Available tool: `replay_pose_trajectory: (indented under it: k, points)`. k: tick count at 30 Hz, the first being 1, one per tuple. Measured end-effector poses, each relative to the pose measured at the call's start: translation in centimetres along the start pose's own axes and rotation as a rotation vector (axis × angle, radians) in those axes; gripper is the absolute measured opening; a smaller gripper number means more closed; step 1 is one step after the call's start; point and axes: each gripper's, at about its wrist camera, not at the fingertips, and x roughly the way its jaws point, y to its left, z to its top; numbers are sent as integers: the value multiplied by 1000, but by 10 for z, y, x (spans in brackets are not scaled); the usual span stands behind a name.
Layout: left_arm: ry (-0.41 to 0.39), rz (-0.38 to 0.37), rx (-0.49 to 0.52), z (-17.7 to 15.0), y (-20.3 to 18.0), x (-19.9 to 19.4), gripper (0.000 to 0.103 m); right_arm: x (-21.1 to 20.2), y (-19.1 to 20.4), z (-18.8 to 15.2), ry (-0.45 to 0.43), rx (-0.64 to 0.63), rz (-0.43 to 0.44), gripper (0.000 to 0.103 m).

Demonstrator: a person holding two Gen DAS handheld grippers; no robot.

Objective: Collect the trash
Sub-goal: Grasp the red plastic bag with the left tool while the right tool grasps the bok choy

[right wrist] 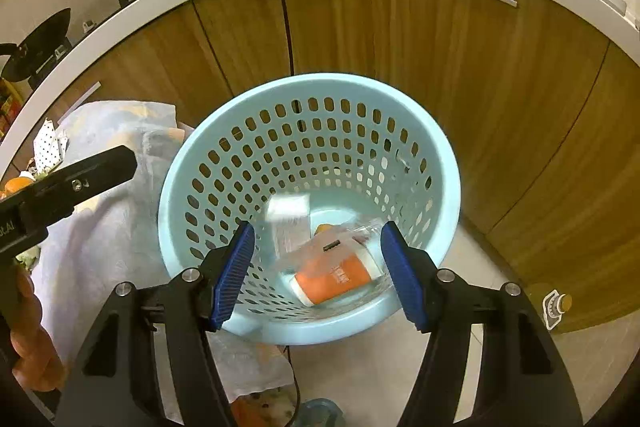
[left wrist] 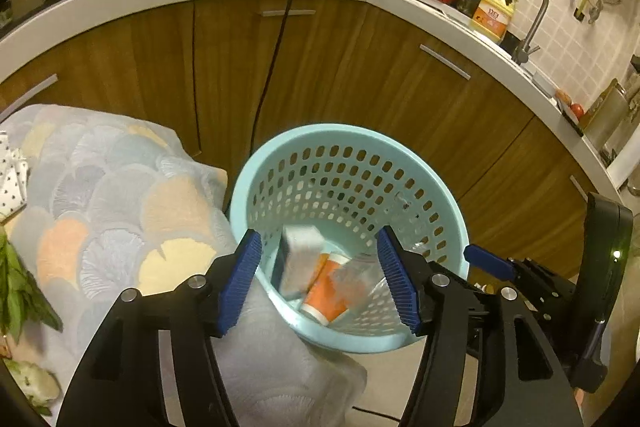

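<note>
Lying in the bottom of the round, perforated pale-blue plastic basket point(right wrist: 448, 195) are an orange-and-white paper cup point(right wrist: 334, 277), a blurred white carton point(right wrist: 289, 217) and crinkled clear wrap. Both the left gripper point(left wrist: 320, 279) and right gripper point(right wrist: 316, 273) hover above it, ribbed blue jaws spread, pinching nothing. Beside the basket hangs a scallop-patterned cloth point(left wrist: 120, 195).

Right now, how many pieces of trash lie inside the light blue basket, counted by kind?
Inside the light blue perforated basket:
Orange and white paper cup: 1
White carton, blurred: 1
Clear plastic wrapper: 1
Total: 3
Both grippers hang open above the basket and hold nothing.
</note>
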Motion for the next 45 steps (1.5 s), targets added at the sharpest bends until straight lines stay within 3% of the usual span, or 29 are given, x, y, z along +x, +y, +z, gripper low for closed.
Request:
replay_pose_trajectory:
  k: [6, 12, 19, 26, 33, 37, 45]
  points:
    - [-73, 21, -14, -6, 6, -38, 59, -25, 13, 3, -66, -29, 37, 62]
    - [-184, 68, -54, -18, 22, -98, 59, -68, 54, 1, -176, -138, 96, 62]
    - [-321, 195, -187, -48, 82, -190, 61, -105, 115, -4, -245, -272, 215, 62]
    - [-384, 355, -340, -83, 154, -253, 63, -114, 190, -18, -244, -419, 314, 62]
    - [-306, 401, -450, -113, 219, -255, 63, -94, 239, -31, -181, -471, 426, 61]
    - [-225, 354, -471, -116, 239, -229, 64, -72, 257, -35, -124, -491, 465, 61]
    - [-212, 289, -522, -117, 258, -200, 76, -41, 277, -33, -59, -537, 480, 61]
